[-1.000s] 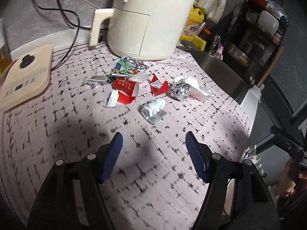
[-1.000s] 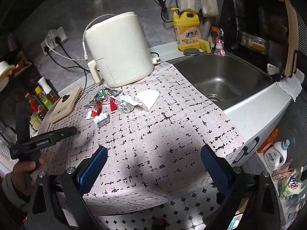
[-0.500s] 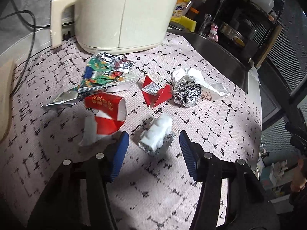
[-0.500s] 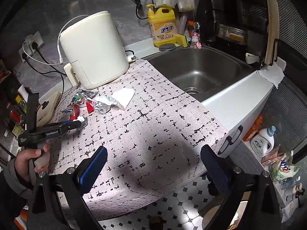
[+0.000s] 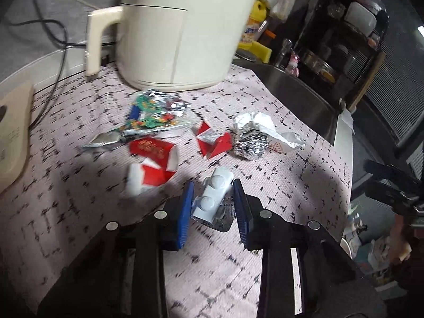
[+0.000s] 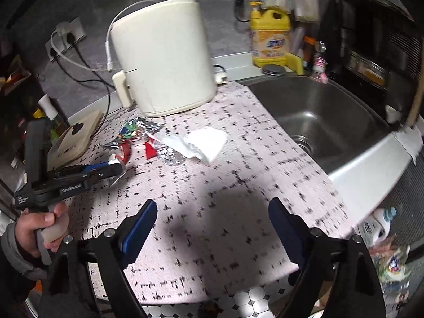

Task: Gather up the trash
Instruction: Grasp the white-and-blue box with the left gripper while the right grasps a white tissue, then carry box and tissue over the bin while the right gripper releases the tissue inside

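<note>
The left gripper (image 5: pixel 213 205), tilted down, is closing around a white blister pack (image 5: pixel 214 198); other trash lies at twelve o'clock. The right gripper (image 6: pixel 212 229), closing on nothing, overhangs the mat's (image 6: pixel 238 185) near edge.

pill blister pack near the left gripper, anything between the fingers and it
Nothing visible. The pill blister pack already lies between the left gripper's blue pads, whose jaws are closing around it. The red carton scraps and foil ball lie farther back, clear of the fingers.
</note>
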Demonstrator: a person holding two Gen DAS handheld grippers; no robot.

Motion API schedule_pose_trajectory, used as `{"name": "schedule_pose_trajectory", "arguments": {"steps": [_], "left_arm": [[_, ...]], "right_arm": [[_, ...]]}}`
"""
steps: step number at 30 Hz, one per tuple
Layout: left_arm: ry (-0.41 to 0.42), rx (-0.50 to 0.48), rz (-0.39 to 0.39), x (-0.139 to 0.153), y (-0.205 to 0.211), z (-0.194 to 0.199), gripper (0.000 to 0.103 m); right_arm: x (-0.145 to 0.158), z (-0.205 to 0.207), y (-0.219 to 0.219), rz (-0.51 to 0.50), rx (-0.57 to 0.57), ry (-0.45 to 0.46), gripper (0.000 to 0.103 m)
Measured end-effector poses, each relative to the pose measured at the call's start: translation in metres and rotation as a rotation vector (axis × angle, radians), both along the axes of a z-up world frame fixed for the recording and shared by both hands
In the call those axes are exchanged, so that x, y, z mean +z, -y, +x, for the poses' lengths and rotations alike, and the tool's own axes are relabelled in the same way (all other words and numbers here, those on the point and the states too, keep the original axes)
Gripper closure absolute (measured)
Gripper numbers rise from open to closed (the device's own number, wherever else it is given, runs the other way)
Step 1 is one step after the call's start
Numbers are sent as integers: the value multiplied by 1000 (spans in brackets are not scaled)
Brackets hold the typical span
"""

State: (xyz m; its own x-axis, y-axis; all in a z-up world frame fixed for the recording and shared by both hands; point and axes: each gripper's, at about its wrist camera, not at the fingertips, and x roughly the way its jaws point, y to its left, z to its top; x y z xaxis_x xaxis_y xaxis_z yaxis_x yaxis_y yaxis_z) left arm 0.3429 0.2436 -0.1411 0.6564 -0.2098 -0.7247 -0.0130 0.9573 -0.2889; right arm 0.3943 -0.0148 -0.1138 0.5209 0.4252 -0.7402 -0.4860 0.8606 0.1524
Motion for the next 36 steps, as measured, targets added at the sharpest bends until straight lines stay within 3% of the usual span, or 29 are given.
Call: {"name": "schedule_pose_trajectory", "arguments": {"steps": [9,18,19,23,24,27,36], "left_arm": [[5,209,-6,2,-54,-68,73],[-45,424,-13,-13,-112,-130,73],[-48,437,-13,-13,-115,-134,73],[-46,486,-14,-12,-126,-151,72],[-44,496,-19,-11,-128,-155,72],[-40,503,-25,-10,-129,-163,72],[-11,529,-55,-9,-116,-174,73]], "right_arm": [[-22,42,-53,-86,94,-19,37],[-39,72,-90,-177,125,7,41],[-41,74,-92,-185,129,10,44],[-49,84,-98,-185,138,-42,86],[-49,85,-98,-181,135,-51,91],[-45,81,-97,-176,124,-45,96],[-20,63,-70,-177,86,27,98]]}}
